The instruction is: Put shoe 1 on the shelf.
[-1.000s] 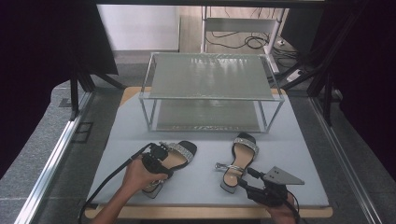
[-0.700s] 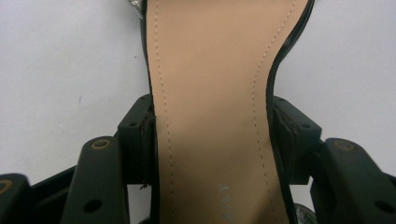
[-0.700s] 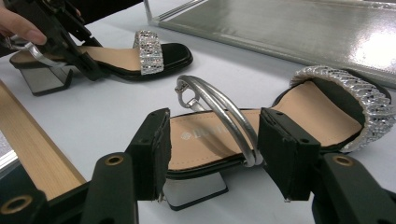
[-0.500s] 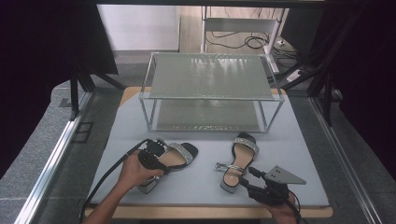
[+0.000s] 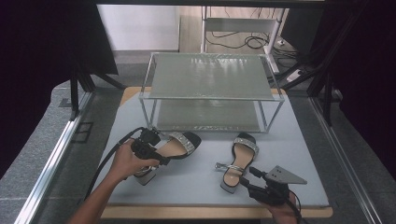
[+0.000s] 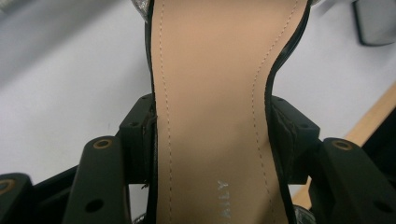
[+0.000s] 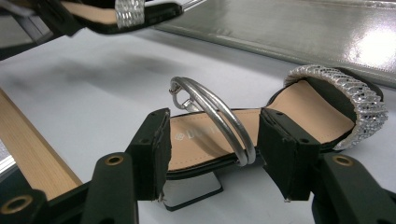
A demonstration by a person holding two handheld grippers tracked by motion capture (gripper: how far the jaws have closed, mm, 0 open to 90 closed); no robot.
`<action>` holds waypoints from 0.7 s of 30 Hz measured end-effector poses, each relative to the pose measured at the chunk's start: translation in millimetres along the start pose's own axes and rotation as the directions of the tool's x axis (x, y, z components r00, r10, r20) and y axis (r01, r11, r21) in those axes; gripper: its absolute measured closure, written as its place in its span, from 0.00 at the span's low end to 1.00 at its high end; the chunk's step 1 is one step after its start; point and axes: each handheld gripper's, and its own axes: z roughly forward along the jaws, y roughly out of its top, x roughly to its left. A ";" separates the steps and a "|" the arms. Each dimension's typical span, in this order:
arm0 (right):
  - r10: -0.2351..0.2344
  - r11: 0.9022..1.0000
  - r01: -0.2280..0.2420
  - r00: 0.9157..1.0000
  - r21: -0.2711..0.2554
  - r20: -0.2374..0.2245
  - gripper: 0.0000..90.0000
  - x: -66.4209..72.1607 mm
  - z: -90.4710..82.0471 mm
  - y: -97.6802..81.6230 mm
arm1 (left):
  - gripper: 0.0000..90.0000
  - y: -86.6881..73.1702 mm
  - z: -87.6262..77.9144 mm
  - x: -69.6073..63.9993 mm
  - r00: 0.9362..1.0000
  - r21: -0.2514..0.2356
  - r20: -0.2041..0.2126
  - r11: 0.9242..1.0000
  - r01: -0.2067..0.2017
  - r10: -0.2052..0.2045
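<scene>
Lifted since a second ago, the left sandal [image 5: 170, 148] now hangs tilted above the desk [image 5: 205, 179] at about eight o'clock, its toe toward the wire rack [image 5: 212, 77]. The left gripper [image 5: 148, 148] has just been closing and its jaws are clamped on the sole's narrow waist. Held by the edges alone, the shoe could swivel or slip out. Toward five o'clock, the right gripper [image 7: 212, 154] straddles the right sandal [image 7: 280, 116], jaws apart, apparently not pressing; closing there might snag the ankle strap [image 7: 212, 114].
</scene>
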 end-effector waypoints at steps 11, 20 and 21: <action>0.004 1.000 -0.004 1.000 -0.002 0.000 0.50 -1.1 -0.2 -0.3 | 0.47 20.7 -28.7 -5.0 0.999 -0.043 0.024 0.999 -0.033 0.034; 0.002 1.000 -0.002 1.000 0.005 0.001 0.50 -1.7 1.0 -1.3 | 0.47 38.0 -47.7 -9.7 0.997 -0.058 0.043 0.996 -0.063 0.065; 0.004 1.000 -0.004 1.000 0.004 0.001 0.50 -1.5 1.3 -1.5 | 0.47 38.0 -47.7 -9.7 0.997 -0.058 0.043 0.996 -0.063 0.065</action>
